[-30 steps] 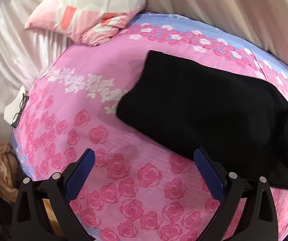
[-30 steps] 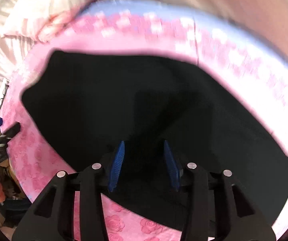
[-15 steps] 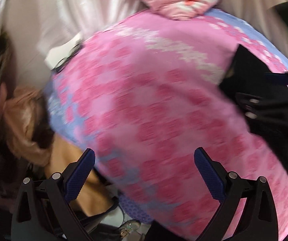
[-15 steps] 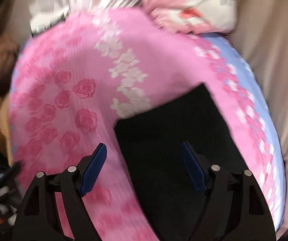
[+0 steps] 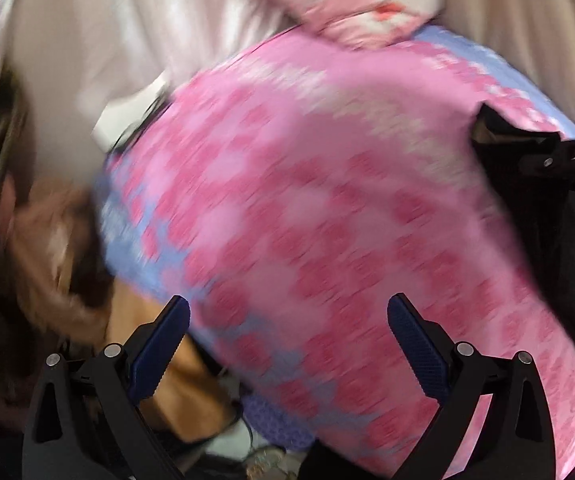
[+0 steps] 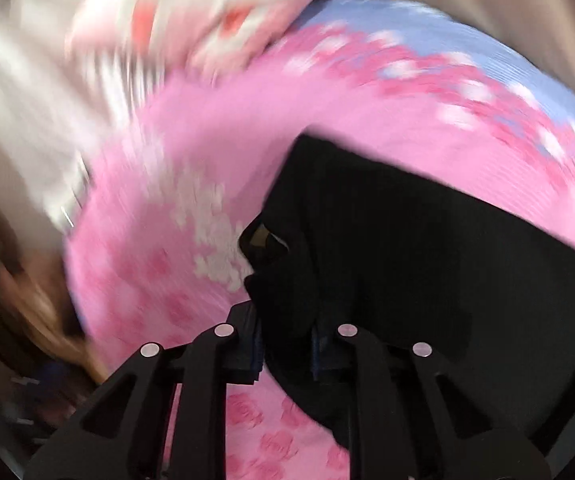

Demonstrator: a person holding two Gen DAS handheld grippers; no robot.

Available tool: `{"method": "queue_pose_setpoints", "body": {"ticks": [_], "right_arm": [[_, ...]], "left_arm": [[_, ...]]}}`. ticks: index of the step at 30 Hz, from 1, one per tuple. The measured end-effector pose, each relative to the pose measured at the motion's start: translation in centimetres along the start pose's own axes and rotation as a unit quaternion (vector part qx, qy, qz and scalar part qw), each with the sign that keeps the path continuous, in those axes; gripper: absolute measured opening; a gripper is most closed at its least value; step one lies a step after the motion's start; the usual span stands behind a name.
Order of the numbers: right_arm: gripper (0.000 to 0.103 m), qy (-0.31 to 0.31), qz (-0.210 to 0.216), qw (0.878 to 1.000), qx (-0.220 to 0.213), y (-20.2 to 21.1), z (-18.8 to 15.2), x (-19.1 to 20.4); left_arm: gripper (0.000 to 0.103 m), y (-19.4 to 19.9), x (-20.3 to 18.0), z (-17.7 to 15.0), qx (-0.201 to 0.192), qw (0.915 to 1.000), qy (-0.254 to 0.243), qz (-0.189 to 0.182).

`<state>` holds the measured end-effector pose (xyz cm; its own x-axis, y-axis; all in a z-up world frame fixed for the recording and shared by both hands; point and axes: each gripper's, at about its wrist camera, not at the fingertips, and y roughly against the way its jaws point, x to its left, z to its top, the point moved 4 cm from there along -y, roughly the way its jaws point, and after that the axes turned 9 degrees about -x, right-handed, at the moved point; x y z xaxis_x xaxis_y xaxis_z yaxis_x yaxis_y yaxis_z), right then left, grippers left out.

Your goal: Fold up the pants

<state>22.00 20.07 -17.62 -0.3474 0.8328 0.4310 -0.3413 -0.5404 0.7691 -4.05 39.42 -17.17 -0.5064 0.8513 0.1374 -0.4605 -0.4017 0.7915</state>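
The folded black pants lie on the pink rose-print bed cover. My right gripper is shut on the near left edge of the pants, with black cloth pinched between its blue pads. In the left wrist view the pants show only as a dark corner at the far right, with the right gripper's black frame over them. My left gripper is open and empty, above the bed's left edge, well apart from the pants. Both views are motion-blurred.
A pink and white pillow lies at the head of the bed. White curtain cloth hangs beyond the bed's left side. Brown clutter sits on the floor below the bed's edge.
My right gripper opened, moved to the pants' left edge and has now shut on it. My left gripper swung left off the pants toward the bed's edge and stays open.
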Motion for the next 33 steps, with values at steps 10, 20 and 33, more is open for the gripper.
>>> {"method": "queue_pose_setpoints", "body": {"ticks": [10, 20, 33], "right_arm": [[0.015, -0.257, -0.042, 0.944, -0.204, 26.3, -7.2, -23.2], [0.026, -0.417, -0.043, 0.887, -0.195, 28.9, -24.2, -38.4], [0.041, -0.24, -0.101, 0.95, -0.175, 30.7, -15.8, -36.8]], "left_arm": [[0.098, 3.8, -16.3, 4.5, -0.072, 0.9834, -0.131, -0.103], [0.098, 10.0, -33.0, -0.4, -0.062, 0.9459, -0.263, -0.18], [0.098, 12.0, -37.7, -3.7, -0.042, 0.9418, -0.281, -0.18]]}}
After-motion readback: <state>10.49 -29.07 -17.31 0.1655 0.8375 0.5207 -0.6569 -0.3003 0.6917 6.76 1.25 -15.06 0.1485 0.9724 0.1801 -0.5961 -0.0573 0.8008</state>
